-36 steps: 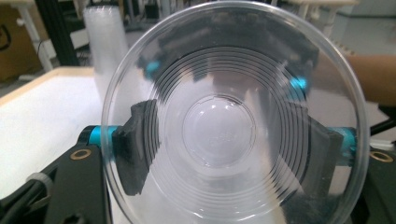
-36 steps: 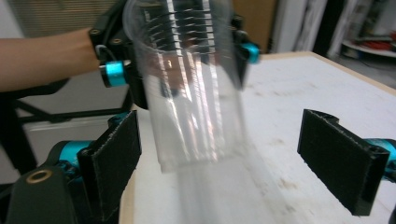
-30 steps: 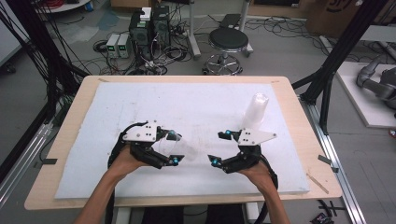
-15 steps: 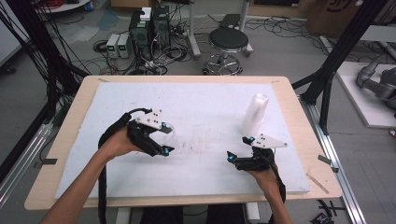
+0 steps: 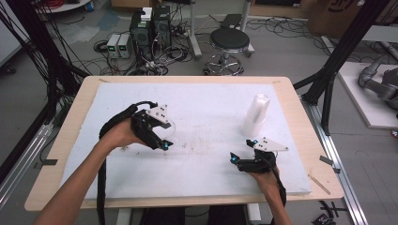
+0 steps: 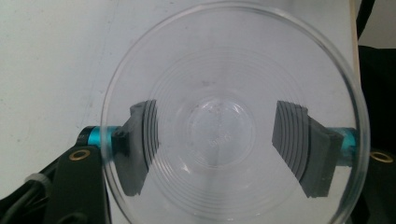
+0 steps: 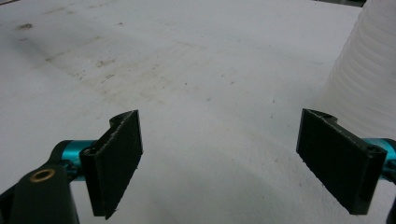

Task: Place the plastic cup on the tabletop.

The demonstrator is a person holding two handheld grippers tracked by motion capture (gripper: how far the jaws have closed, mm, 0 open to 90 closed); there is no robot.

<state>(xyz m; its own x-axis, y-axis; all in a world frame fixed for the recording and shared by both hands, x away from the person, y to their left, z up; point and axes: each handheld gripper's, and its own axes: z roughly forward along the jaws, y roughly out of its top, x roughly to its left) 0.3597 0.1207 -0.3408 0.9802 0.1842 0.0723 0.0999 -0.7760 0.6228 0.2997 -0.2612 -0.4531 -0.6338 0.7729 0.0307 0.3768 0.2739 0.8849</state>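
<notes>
- Two grippers are at work over the white tabletop [image 5: 206,108]. The left gripper [image 5: 162,140] is near the middle of the left half; the right gripper [image 5: 243,151] sits low toward the near right corner.
- The left gripper is grasping one clear plastic cup [image 6: 233,121]. In the left gripper view its mouth faces the camera, and both ribbed pads [image 6: 292,140] show through the wall, clenched on the base end. In the high view the cup is lifted off the surface.
- The right gripper's jaws are released, standing wide with bare tabletop between them. The stack of white cups [image 5: 256,115] stands upright toward the far right corner, just beyond this gripper; its ribbed side fills the right edge of the right gripper view [image 7: 369,70].
- Judgement: one cup appears to be separated from the stack and is being carried to the left half. To do this well, keep the grip light, since thin clear plastic will buckle; level the cup before lowering; release only once the base rests flat.
- Hard to make out: in the high view the clear cup is a faint outline against the white surface. How far the pads bite cannot be told. The cup's lower rim is cut off in the left gripper view. The number of cups in the stack cannot be counted.
</notes>
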